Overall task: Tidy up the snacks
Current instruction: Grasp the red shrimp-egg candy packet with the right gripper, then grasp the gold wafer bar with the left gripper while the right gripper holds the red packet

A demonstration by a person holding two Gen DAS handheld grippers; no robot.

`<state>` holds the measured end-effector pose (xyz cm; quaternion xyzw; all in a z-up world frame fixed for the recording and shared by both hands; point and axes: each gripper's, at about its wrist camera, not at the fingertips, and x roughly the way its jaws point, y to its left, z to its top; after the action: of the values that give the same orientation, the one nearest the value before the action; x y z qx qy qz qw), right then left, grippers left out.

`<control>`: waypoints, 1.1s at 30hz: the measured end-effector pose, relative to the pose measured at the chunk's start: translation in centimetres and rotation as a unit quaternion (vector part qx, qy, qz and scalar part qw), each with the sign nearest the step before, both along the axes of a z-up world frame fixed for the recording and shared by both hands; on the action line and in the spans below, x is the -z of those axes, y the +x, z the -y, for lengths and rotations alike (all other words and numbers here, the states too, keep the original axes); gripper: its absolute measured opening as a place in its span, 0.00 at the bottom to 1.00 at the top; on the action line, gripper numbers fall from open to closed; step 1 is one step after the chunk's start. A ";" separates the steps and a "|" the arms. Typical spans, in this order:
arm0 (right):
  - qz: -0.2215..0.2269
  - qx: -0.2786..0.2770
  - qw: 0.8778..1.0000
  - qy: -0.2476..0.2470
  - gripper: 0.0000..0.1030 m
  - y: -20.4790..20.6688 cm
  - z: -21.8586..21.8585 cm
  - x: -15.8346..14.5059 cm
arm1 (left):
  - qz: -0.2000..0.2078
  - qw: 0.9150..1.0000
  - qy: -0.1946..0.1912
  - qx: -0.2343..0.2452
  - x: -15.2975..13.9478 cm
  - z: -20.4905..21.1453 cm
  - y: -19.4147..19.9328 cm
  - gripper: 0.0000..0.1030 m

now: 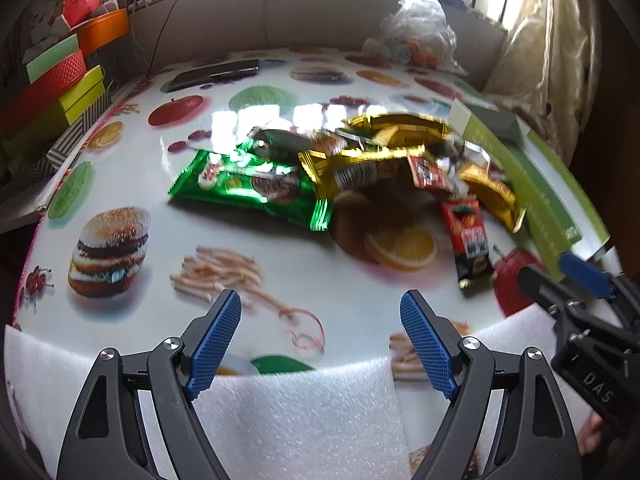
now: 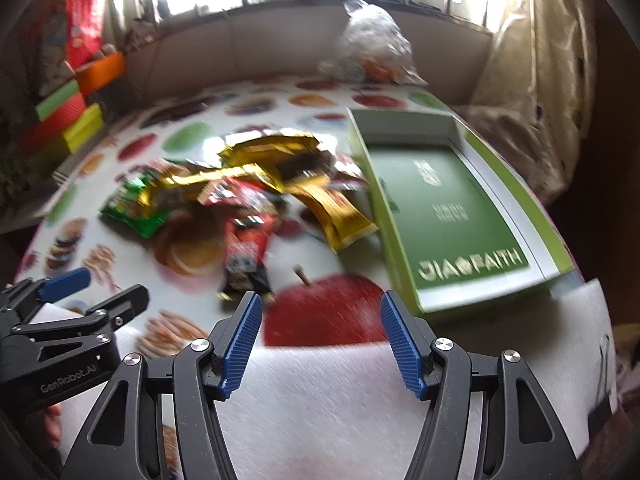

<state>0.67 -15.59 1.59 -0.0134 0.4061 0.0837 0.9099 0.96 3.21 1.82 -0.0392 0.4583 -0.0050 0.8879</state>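
Note:
A pile of snack packets lies mid-table: a green packet [image 1: 256, 184], gold packets [image 1: 360, 164] and a red-black packet [image 1: 468, 236]. In the right wrist view the pile shows as green [image 2: 132, 208], gold [image 2: 336, 216] and red-black [image 2: 248, 256]. A green open box [image 2: 452, 216] stands to the right of the pile; its side shows in the left wrist view [image 1: 536, 184]. My left gripper [image 1: 320, 336] is open and empty at the near table edge. My right gripper [image 2: 320, 340] is open and empty, short of the red-black packet.
The table [image 1: 224, 280] has a printed food cloth, with white foam [image 1: 296, 420] along the near edge. A clear plastic bag [image 1: 420, 32] sits at the back. Coloured boxes [image 1: 68, 80] stack at the left. A dark flat device [image 1: 216, 74] lies far left. A curtain [image 2: 536, 80] hangs right.

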 end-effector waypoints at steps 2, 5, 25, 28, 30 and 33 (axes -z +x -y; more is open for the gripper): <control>-0.009 -0.019 1.000 0.008 0.61 0.8 -0.4 -0.1 | 0.003 1.000 -0.002 -0.005 -0.3 -0.6 0.4 0.80; -0.025 -0.039 0.998 0.029 0.61 1.9 -1.0 0.0 | 0.001 1.000 -0.002 -0.008 -0.5 -1.3 1.4 0.80; -0.058 -0.051 0.997 0.017 0.36 5.7 -3.5 1.7 | 0.006 1.000 0.004 0.020 -1.3 -1.6 4.3 0.80; -0.059 -0.046 0.997 0.021 0.29 5.8 -3.0 1.6 | 0.011 0.999 0.005 0.032 -1.6 -1.2 5.0 0.80; -0.060 -0.046 0.997 0.023 0.26 5.7 -2.7 1.6 | 0.013 0.999 0.014 0.037 -1.8 -0.9 5.4 0.80; -0.060 -0.041 0.997 0.025 0.24 5.6 -2.3 1.5 | 0.022 0.998 0.027 0.054 -2.4 -0.3 6.0 0.80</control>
<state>6.29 -13.33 0.09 -0.0019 0.4564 0.1319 0.8799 6.98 3.54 4.18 0.0098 0.4397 -0.0417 0.8971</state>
